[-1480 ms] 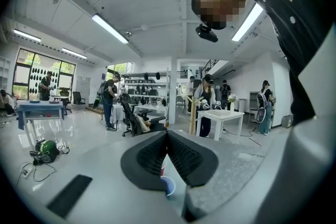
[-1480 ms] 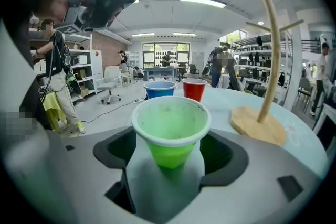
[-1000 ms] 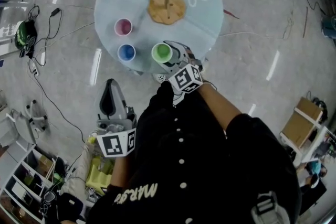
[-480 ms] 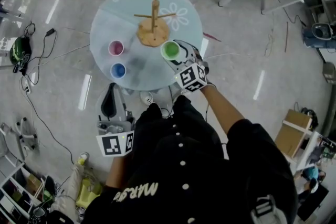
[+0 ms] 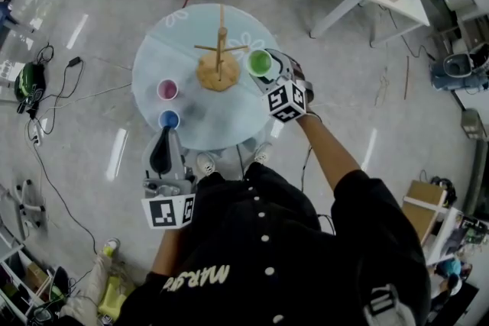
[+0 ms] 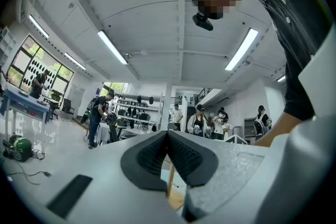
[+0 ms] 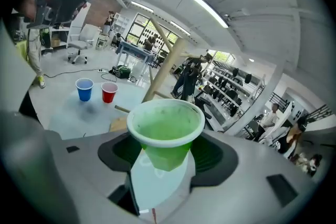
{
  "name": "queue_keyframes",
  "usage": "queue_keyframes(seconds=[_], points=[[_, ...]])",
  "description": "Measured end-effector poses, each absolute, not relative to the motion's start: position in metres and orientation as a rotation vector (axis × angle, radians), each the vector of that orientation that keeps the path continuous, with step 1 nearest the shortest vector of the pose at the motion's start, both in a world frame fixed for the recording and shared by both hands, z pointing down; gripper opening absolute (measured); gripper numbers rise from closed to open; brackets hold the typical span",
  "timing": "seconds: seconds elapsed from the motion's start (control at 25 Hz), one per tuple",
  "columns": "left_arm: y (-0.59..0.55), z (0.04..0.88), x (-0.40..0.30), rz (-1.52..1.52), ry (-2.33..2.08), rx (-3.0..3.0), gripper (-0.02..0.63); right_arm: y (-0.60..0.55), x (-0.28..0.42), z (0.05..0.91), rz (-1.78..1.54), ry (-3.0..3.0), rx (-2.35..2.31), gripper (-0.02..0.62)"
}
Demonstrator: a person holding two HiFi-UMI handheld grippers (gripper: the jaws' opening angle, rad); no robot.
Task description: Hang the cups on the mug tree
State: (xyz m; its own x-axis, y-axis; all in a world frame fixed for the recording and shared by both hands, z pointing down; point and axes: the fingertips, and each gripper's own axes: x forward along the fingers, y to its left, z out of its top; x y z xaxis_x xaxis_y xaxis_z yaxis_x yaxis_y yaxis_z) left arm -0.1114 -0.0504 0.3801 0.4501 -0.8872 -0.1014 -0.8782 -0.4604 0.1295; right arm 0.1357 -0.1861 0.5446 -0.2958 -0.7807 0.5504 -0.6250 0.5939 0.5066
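The green cup [image 5: 260,62] had travelled from the counter's [image 5: 229,127] near edge to just right of the mug tree [image 5: 220,62].
The right claw [image 5: 268,67] pinched the green cup by its lower body, mouth up, with the pads against its sides. The cup was close to the tip of one peg, but whether they touched was unclear. The left claw [image 5: 163,138] hung low by the counter's near rim, its pads pressed together on nothing. The pink cup [image 5: 168,90] and the blue cup [image 5: 169,119] stood side by side on the counter's left part, well apart from the tree.
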Motion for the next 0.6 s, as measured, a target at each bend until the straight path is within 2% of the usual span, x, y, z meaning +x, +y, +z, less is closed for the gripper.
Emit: queue_keyframes(seconds=[0.6], points=[[-0.055,0.368,-0.115,-0.262,-1.630,2.608,-0.004,-0.223,0.153,0.556,-0.358,-1.872,0.955,0.291]])
